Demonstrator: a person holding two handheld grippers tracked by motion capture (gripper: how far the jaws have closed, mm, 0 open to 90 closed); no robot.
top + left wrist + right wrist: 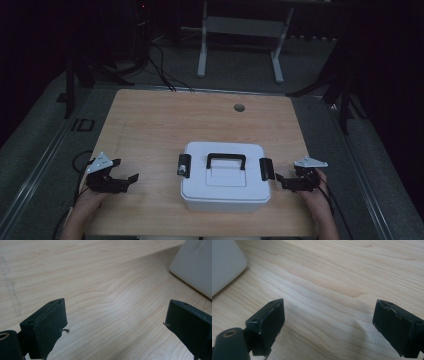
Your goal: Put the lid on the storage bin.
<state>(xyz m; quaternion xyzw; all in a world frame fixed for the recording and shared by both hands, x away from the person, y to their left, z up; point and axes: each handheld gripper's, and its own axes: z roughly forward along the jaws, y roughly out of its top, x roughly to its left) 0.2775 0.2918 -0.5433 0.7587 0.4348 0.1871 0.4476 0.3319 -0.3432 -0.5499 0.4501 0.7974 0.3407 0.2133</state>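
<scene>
Left gripper (124, 179): jaws wide apart, empty, left of the box.
Right gripper (283, 181): jaws spread, empty, just right of it.
White plastic box with black handle (226, 175): lid down, on the wooden table (150, 120).

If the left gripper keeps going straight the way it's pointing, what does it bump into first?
Probably the white box. The left gripper points across the table toward its left side, jaws open, with bare wood between; depth is hard to judge.

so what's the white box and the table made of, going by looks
White box: probably moulded plastic, smooth and matte, with rounded corners; its black handle and side latches look plastic too. Table: light wood or wood-look laminate, with visible grain lines; which one can't be told.
</scene>
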